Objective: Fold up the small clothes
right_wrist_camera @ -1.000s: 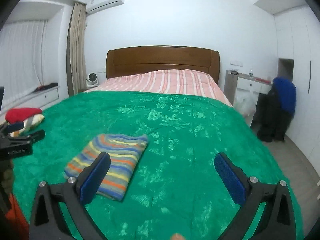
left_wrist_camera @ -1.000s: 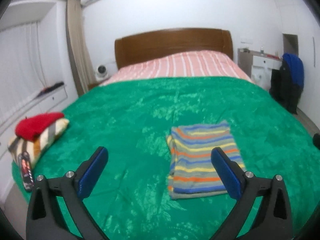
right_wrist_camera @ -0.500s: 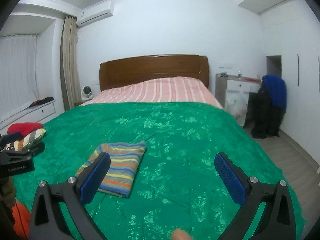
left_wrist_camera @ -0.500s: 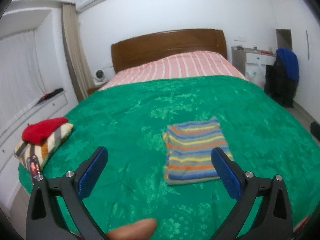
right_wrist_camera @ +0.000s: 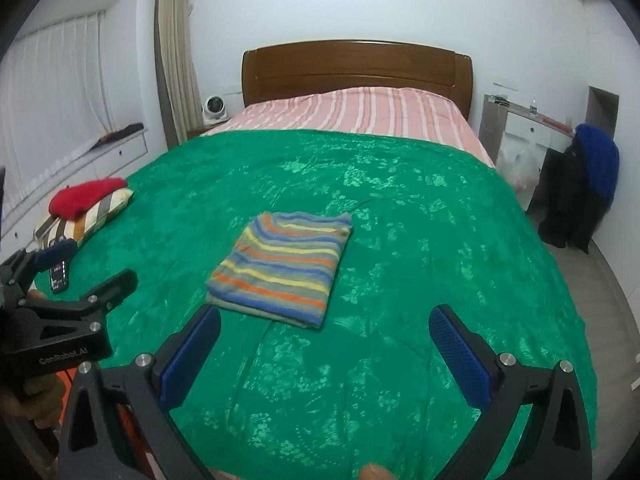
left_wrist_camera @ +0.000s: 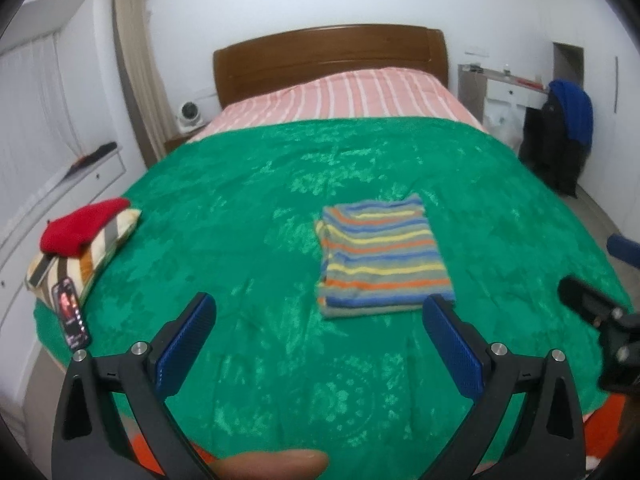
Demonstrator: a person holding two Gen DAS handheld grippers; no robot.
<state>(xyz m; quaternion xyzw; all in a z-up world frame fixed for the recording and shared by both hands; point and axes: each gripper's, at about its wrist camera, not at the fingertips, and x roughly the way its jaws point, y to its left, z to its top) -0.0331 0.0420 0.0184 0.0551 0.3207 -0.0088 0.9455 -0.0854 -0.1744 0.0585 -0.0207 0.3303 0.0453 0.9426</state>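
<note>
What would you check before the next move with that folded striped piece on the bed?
1. Left gripper open and holding nothing: ok.
2. Right gripper open and holding nothing: ok.
3. Striped shirt folded into a flat rectangle on the green blanket: ok.
4. Both grippers apart from the shirt, not touching it: ok.
5. Pile of folded clothes at the blanket's left edge, red piece on top, has room for another: cannot tell.
6. Phone beside that pile, could get in the way: cannot tell.
</note>
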